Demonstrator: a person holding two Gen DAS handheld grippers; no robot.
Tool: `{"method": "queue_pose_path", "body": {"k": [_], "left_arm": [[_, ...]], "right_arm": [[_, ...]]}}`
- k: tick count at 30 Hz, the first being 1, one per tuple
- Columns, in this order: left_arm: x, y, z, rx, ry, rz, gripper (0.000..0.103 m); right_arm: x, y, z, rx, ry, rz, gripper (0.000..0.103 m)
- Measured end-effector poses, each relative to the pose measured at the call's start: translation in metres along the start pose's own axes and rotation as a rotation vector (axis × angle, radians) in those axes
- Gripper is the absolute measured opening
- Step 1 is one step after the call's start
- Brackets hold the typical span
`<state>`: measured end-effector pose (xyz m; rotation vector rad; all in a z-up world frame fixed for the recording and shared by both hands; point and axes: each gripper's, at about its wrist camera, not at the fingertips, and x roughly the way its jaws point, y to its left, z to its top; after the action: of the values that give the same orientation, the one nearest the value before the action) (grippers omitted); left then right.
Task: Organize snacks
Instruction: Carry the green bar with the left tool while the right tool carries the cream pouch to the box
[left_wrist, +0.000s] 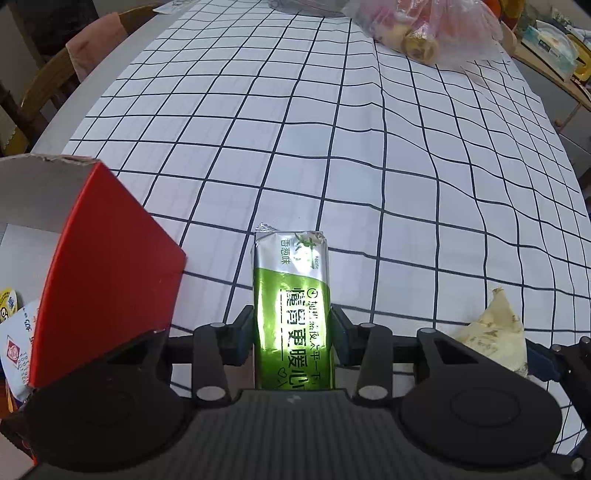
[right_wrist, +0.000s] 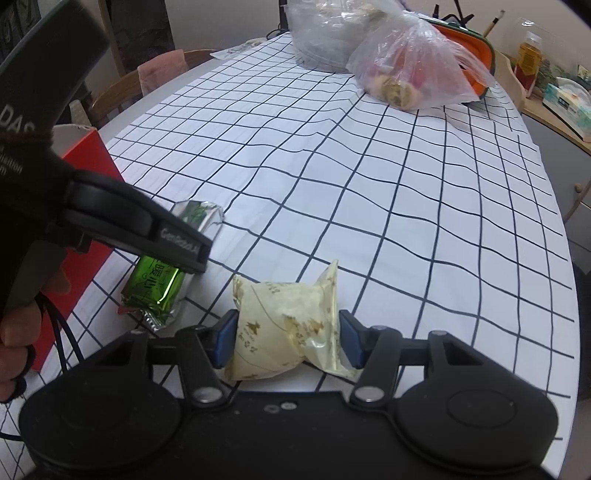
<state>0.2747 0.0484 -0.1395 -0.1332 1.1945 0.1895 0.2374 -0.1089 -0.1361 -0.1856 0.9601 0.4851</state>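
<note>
A green and silver snack pack (left_wrist: 291, 306) lies lengthwise on the checked tablecloth, and my left gripper (left_wrist: 293, 334) is shut on it, its blue pads pressing both long sides. The same pack (right_wrist: 159, 284) shows in the right wrist view under the left gripper's finger. A pale yellow snack bag (right_wrist: 288, 328) sits between the blue pads of my right gripper (right_wrist: 286, 338), which is shut on it. That bag (left_wrist: 495, 325) appears at the lower right of the left wrist view. A red carton (left_wrist: 107, 266) stands open at the left, with other packets inside.
A clear plastic bag of snacks (right_wrist: 410, 70) lies at the far end of the table (right_wrist: 332, 177). An orange container (right_wrist: 469, 48) stands behind it. A wooden chair with a pink cloth (left_wrist: 92, 48) is at the far left. A person's hand (right_wrist: 18, 332) holds the left gripper.
</note>
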Motion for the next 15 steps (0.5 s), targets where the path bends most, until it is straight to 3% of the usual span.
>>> {"method": "queue_pose_path", "body": {"k": [15], "left_arm": [[-0.044,0.022,-0.032,0.002,-0.031,-0.081,0.042]], "right_arm": [[-0.049,0.005,-0.019,0.049,-0.049,0.049,0.055]]}}
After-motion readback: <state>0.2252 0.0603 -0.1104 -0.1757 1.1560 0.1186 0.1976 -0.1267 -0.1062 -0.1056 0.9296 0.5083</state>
